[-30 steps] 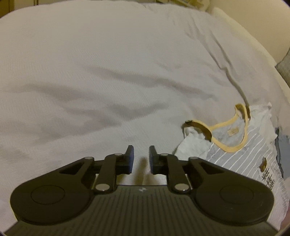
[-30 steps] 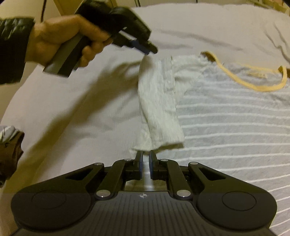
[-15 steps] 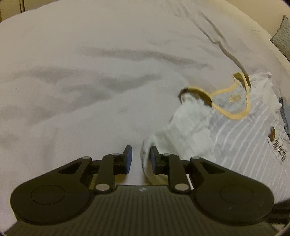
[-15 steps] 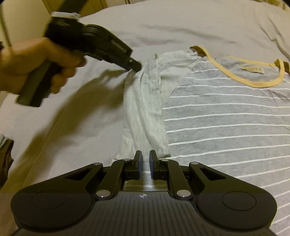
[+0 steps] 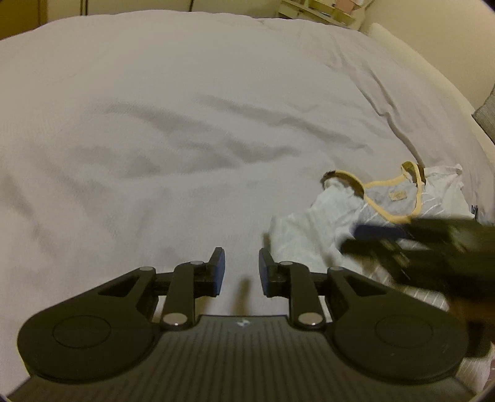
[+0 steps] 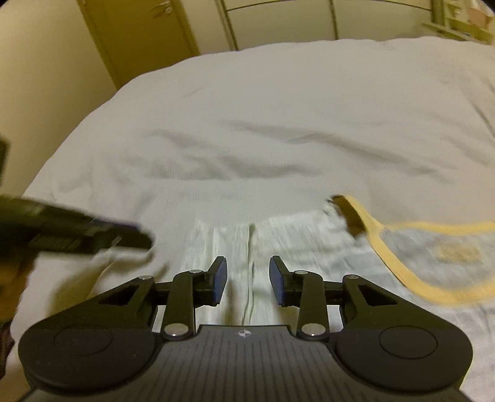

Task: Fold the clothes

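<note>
A grey striped T-shirt with a yellow collar [image 5: 393, 201] lies on the right of the white bed [image 5: 185, 123]. Its pale sleeve [image 5: 309, 228] lies flat, pointing toward me. My left gripper [image 5: 241, 269] is open and holds nothing, just left of the sleeve's edge. In the right wrist view my right gripper [image 6: 248, 278] is open above the sleeve [image 6: 241, 244], one finger on each side of its seam, and the collar [image 6: 402, 247] is to its right. Each gripper shows as a dark blur in the other's view: the right gripper [image 5: 355, 238] over the shirt, the left gripper [image 6: 145, 238] left of the sleeve.
The wrinkled bedspread [image 6: 278, 123] stretches far ahead and to the left. Beyond the bed are a door [image 6: 139, 31] and a wall. A shelf [image 5: 324, 9] stands at the far end, and a grey cushion [image 5: 487, 114] is at the right edge.
My right gripper has opened and let go of the sleeve's end. The left gripper has opened wider and pulled left, away from the sleeve. The sleeve now lies flat.
</note>
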The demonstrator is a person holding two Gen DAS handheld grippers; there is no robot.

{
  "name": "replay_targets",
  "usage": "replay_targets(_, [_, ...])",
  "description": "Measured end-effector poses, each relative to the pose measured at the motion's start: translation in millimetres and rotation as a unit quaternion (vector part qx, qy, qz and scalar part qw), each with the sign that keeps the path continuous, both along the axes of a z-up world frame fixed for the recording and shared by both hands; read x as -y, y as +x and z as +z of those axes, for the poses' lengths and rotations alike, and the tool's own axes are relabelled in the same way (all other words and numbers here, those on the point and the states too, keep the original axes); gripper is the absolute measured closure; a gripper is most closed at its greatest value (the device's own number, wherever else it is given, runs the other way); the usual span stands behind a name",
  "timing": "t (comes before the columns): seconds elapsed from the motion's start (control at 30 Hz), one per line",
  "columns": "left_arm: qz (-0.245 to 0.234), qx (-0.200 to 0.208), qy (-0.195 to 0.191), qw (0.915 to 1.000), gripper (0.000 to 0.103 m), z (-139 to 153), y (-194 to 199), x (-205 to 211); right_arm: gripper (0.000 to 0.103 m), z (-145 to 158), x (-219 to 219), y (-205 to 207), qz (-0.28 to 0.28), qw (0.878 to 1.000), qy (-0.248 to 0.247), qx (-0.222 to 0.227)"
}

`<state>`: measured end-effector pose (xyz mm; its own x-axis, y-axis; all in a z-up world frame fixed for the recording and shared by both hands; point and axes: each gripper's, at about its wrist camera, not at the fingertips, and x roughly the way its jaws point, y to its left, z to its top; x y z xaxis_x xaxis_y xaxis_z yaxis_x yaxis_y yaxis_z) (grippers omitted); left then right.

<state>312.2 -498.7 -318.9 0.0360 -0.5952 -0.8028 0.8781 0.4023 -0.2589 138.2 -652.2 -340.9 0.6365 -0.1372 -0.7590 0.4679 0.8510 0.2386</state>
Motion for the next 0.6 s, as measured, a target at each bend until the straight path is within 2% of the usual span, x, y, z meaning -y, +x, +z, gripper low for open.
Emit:
replay_targets(0.1, [0.009,-0.008,-0.001,0.9999,0.082,-5,-1,-9,0.068,-11,12,14,-0.002,1.0,0.009,-0.002])
replay_targets(0.13, [0.01,-0.01,-0.001,0.9999,0.082,-7,-2,-11,0.072,-14,14,16,-0.001,1.0,0.021,0.001])
replay_targets(0.17, [0.01,-0.012,0.0,0.9999,0.082,-9,-2,-12,0.092,-17,17,19,0.0,0.999,0.033,0.003])
replay_targets(0.2, [0.009,-0.012,0.002,0.9999,0.082,-11,-3,-13,0.1,-16,17,19,0.001,0.999,0.039,0.008])
replay_targets(0.27, [0.005,-0.013,0.001,0.9999,0.082,-11,-3,-14,0.1,-8,18,15,0.004,0.999,0.037,0.023])
replay_targets(0.37, [-0.007,-0.013,-0.008,0.9999,0.079,-9,-4,-8,0.1,7,20,-3,-0.022,0.999,0.01,0.037])
replay_targets(0.47, [-0.018,-0.015,-0.012,0.9996,0.077,-10,-4,5,0.099,2,24,-8,-0.036,0.999,0.006,0.019])
replay_targets(0.53, [-0.026,-0.017,-0.011,0.9995,0.077,-12,-5,17,0.093,-5,26,-3,-0.023,1.0,0.008,-0.002])
replay_targets(0.6, [-0.03,-0.023,-0.009,0.9992,0.077,-16,-5,28,0.091,-4,27,-5,-0.033,0.999,0.003,-0.004])
